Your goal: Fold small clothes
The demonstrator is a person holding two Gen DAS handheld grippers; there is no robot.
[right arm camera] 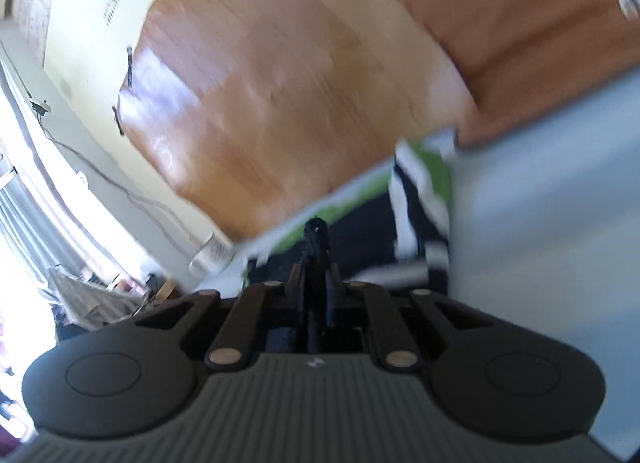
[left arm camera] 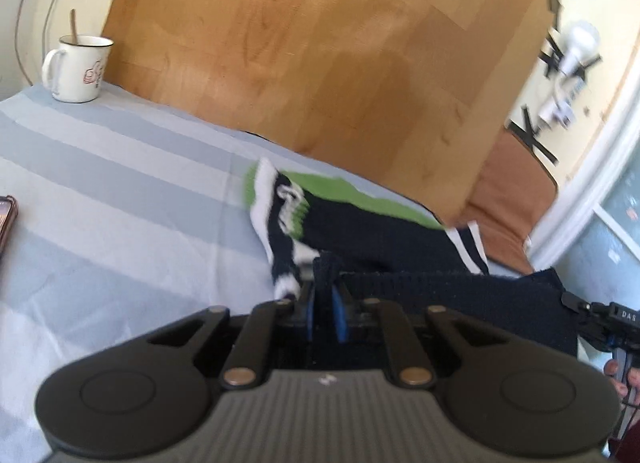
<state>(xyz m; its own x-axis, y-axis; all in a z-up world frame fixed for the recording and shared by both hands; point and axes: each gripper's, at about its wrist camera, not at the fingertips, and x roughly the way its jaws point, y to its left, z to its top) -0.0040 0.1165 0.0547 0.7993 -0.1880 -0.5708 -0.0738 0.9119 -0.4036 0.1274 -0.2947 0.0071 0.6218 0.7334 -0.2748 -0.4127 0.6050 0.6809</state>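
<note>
Where wood stands, striped cloth [left arm camera: 120,191].

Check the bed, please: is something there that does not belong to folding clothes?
Yes. A white mug with a stick in it stands on the striped sheet by the wooden headboard, where it could tip. A phone's edge shows at the left.

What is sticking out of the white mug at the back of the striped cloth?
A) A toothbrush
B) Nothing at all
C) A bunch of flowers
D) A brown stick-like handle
D: in the left wrist view a thin brown handle rises from the white mug on the striped cloth.
</note>
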